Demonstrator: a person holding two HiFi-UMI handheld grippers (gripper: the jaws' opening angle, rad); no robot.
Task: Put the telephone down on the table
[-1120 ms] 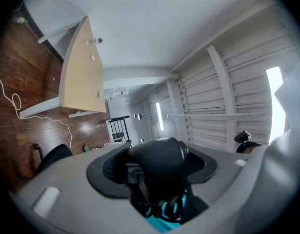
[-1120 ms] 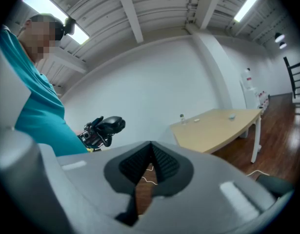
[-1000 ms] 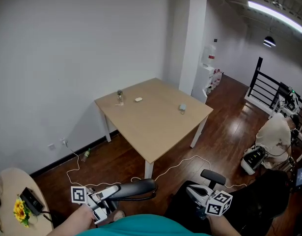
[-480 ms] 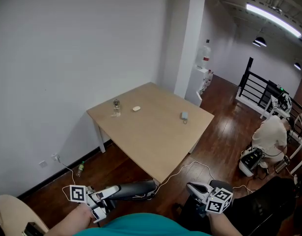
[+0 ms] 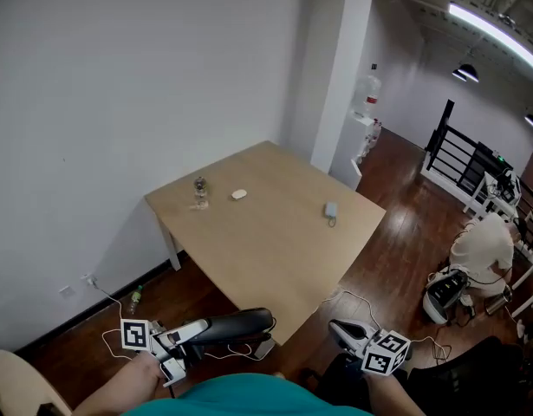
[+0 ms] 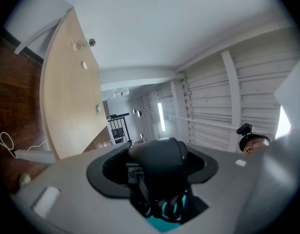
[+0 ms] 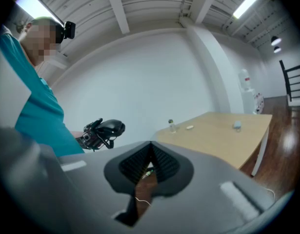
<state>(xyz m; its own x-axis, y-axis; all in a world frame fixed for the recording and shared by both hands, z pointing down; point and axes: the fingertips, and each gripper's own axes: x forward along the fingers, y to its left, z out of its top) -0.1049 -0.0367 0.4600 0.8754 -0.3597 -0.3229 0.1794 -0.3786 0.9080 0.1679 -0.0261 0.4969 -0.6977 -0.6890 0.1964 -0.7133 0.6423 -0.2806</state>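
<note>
Looks to be the carry stage, with the setting-down not yet done. Faces a wooden table (image 5: 275,250) across the middle of the head view, far from both grippers, with dark floor (image 5: 396,232) between. Holds the telephone (image 5: 236,323), a black handset, low and near, off the table altogether, lying roughly level and pointing right. Grips it in the left gripper (image 5: 195,331), jaws spread wide round the handset's rounded body and pressing on it. Carries nothing in the right gripper (image 5: 342,329): jaws brought together, pads meeting at the tips, only floor seen past them. Calls next, most likely, for closing the gap to the table's near edge, then lowering the handset onto bare wood and letting go. Leaves plenty of room there: just a small bottle (image 5: 199,189) and a pale white piece (image 5: 239,194) near the far left corner, and a small grey object (image 5: 331,209) toward the right.
</note>
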